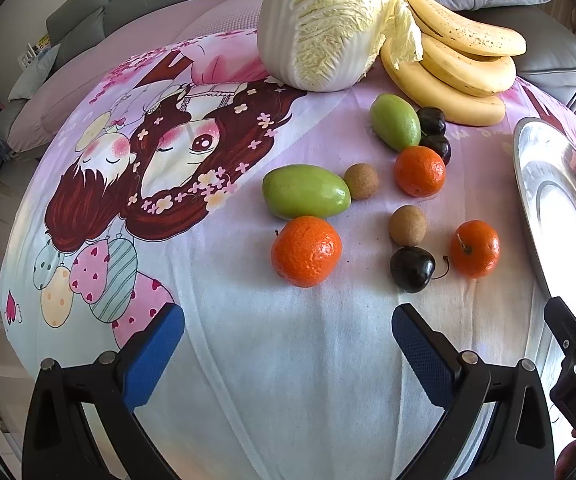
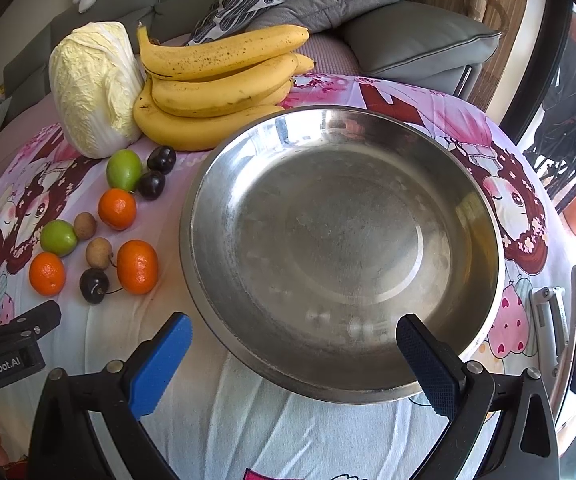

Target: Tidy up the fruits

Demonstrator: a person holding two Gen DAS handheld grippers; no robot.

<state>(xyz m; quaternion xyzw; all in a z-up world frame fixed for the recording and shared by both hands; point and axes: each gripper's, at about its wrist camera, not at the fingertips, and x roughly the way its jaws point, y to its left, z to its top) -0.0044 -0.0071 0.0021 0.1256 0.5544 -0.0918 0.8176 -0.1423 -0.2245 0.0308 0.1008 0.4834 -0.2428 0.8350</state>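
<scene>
Three tangerines (image 1: 306,251), two green fruits (image 1: 306,191), two brown longans (image 1: 407,225) and three dark cherries (image 1: 412,269) lay loose on a cartoon-print cloth (image 1: 247,340), clustered at 9 o'clock from a steel bowl (image 2: 207,184) that held nothing. Bananas (image 2: 215,80) and a cabbage (image 2: 91,88) sat at 11 o'clock from the bowl, well behind the small fruit.

Likely handling: tangerines light, round and firm enough to pinch across the middle; cherries small, smooth and soft, apt to roll or bruise, so a gentle pinch across the body rather than the stem; longans hard-shelled and tiny.

Both tools were released and held nothing: the left gripper (image 1: 288,344) hovered at 6 o'clock from the fruit, the right gripper (image 2: 294,354) over the bowl's near rim.

Bare cloth lay open in front of the fruit. The bowl's rim stood close to the nearest tangerine (image 2: 137,267), and the cloth curved away at the table's edges.
</scene>
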